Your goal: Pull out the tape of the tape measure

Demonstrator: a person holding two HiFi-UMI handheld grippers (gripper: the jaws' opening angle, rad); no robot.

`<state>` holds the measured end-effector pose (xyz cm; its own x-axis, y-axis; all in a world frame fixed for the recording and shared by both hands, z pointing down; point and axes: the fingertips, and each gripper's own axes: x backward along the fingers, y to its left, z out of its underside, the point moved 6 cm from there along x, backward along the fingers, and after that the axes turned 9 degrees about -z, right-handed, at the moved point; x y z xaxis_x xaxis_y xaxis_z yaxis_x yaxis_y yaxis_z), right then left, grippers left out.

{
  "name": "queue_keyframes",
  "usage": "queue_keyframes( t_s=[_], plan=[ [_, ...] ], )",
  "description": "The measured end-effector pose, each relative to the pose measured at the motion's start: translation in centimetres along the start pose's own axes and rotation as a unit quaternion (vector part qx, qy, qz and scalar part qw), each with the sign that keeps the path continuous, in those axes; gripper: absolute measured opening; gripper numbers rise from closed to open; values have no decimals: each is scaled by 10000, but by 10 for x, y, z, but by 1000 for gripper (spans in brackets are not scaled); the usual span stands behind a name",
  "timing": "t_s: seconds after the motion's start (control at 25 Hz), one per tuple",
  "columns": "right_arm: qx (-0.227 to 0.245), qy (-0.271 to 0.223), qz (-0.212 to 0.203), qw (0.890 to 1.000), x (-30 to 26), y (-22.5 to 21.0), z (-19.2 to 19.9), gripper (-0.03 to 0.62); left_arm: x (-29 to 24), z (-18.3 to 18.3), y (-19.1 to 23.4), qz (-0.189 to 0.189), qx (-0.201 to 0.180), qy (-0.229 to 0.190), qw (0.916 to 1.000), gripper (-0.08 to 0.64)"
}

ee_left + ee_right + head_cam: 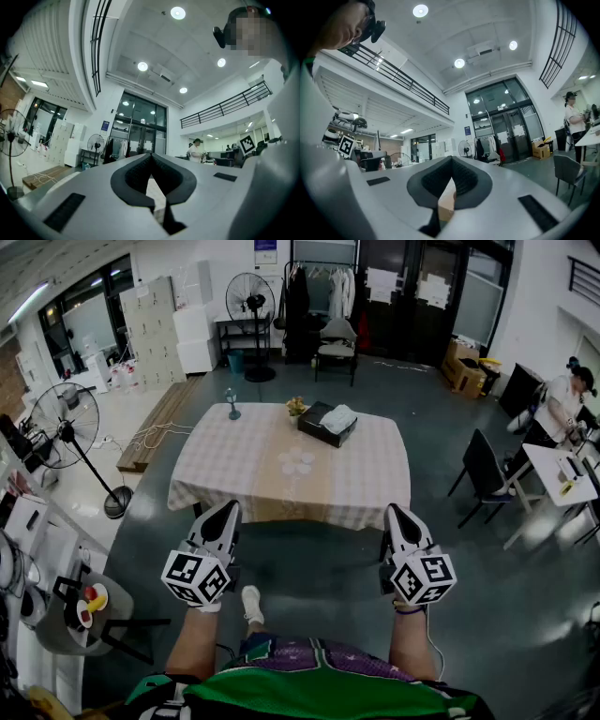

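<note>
Indistinct small items on table

We hold the left gripper and the right gripper side by side above the floor, both with jaws together, pointing toward a cloth-covered desk. A black box sits near its far edge, and a standing fan stands off to the left.

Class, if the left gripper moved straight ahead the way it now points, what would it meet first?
Probably the cloth-covered table, near its front edge; only floor lies between. Height is unclear, so the left gripper might pass over it.
</note>
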<state>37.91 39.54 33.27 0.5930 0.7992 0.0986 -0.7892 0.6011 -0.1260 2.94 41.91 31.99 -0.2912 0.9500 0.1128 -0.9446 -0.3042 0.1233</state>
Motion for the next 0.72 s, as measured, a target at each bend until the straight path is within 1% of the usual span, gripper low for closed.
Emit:
queue_keyframes(
  t_s=[0.12, 0.2, 0.36, 0.44, 0.52, 0.72],
  plan=[
    [-46, -27, -153, 9999, -2, -1, -1, 3, 0, -1, -3, 49, -163, -28, 9999, 21],
    [19, -17, -159, 9999, -3, -1, -2, 3, -1, -2, -3, 39, -203, -39, 9998, 21],
    [62, -17, -155, 9999, -3, 1, -3, 3, -2, -3, -5, 194, -100, -32, 9998, 21],
    [32, -2, -170, 9998, -3, 2, -4, 3, -1, -3, -10, 273, -126, -26, 9995, 21],
    [5, 29, -170, 9999, -2, 3, -3, 3, -2, -4, -11, 279, -132, -17, 9995, 21],
    [-53, 2, -171, 9998, 1, 8, 1, 3, 0, 0, -10, 284, 107, 31, 9995, 21]
  ],
)
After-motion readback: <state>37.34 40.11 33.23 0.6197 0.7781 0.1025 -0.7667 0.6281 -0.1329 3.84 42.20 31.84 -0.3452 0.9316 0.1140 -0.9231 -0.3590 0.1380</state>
